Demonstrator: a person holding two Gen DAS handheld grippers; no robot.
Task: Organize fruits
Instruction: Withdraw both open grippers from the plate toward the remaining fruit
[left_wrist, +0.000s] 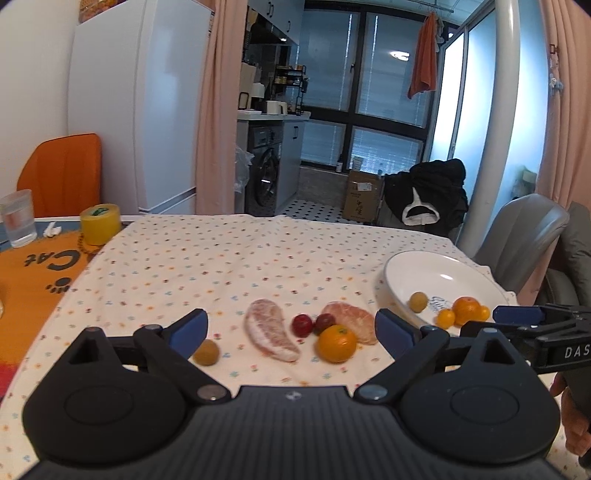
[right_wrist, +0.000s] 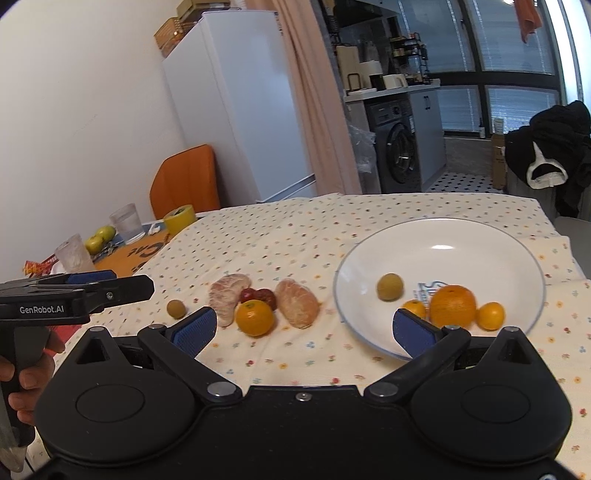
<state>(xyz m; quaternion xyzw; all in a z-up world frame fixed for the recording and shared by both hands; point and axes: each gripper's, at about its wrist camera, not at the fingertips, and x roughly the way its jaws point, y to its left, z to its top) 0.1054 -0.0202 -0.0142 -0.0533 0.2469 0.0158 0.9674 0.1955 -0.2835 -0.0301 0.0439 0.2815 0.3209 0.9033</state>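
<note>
left gripper (left_wrist: 291, 328) hovers above the dotted tablecloth (left_wrist: 221, 258), fingers spread wide, nothing between the pads. in the left wrist view the loose fruits lie just beyond and between the fingertips: an orange (left_wrist: 337, 343) near the right finger, two pomelo segments (left_wrist: 271, 334) either side of two small red fruits (left_wrist: 302, 324), and an olive-brown round fruit (left_wrist: 207, 352) just beside the left finger. right gripper (right_wrist: 303, 325) also has fingers wide apart and empty; its right fingertip overlaps the near rim of the white plate (right_wrist: 443, 236) in the right wrist view, whether touching cannot be told. the plate holds a larger orange (right_wrist: 452, 305), two small orange fruits (right_wrist: 490, 315) and one olive-brown fruit (right_wrist: 389, 287). one small fruit is partly hidden behind the right fingertip. printing on the plate is too blurred to read. a hand (right_wrist: 26, 380) is cut off at the frame edge.
</note>
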